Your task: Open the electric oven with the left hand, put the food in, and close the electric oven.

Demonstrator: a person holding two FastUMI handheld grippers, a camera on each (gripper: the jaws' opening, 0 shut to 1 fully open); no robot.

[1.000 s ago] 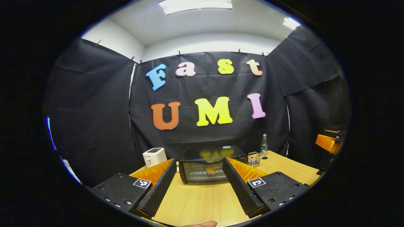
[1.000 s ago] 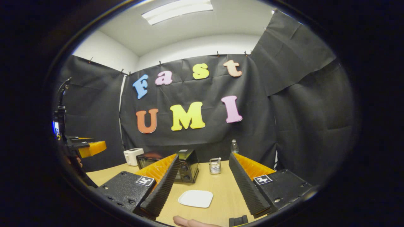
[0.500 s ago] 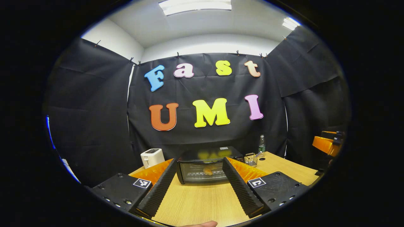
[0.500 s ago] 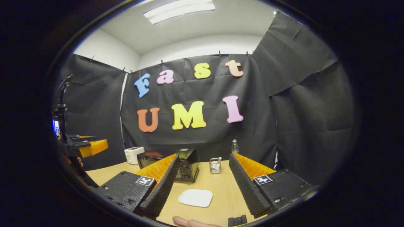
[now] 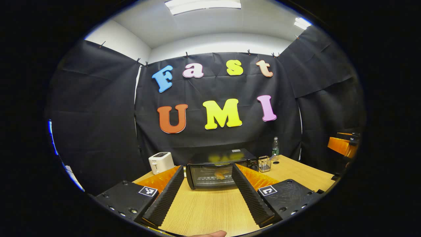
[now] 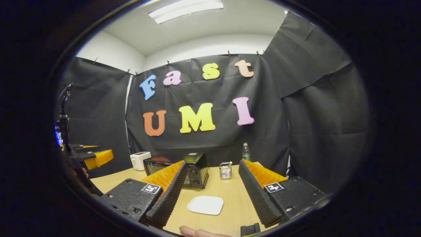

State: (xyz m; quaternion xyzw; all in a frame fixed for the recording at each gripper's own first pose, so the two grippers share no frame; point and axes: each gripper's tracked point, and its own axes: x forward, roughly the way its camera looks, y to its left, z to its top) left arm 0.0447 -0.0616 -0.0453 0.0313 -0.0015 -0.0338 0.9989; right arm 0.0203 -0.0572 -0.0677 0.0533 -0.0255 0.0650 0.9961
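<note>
A black electric oven (image 5: 219, 167) stands at the back of the wooden table (image 5: 210, 210), its glass door shut. Through the glass a golden piece of food (image 5: 219, 175) lies on the rack. My left gripper (image 5: 206, 194) is held open well in front of the oven, with nothing between its fingers. In the right gripper view the oven (image 6: 184, 169) sits at centre left, and a bare white plate (image 6: 205, 205) lies on the table between the fingers of my open right gripper (image 6: 212, 194). The left gripper (image 6: 88, 156) appears at the far left there.
A white toaster (image 5: 160, 162) stands left of the oven. To its right are a small wire basket (image 5: 264, 164) and a plastic water bottle (image 5: 275, 148). Black cloth walls close in the table at the back and sides. The right gripper (image 5: 343, 144) shows at the far right.
Both views tilted slightly, so the oven and table items shifted a little in the frames. Both grippers stay open and the oven door stays shut.
</note>
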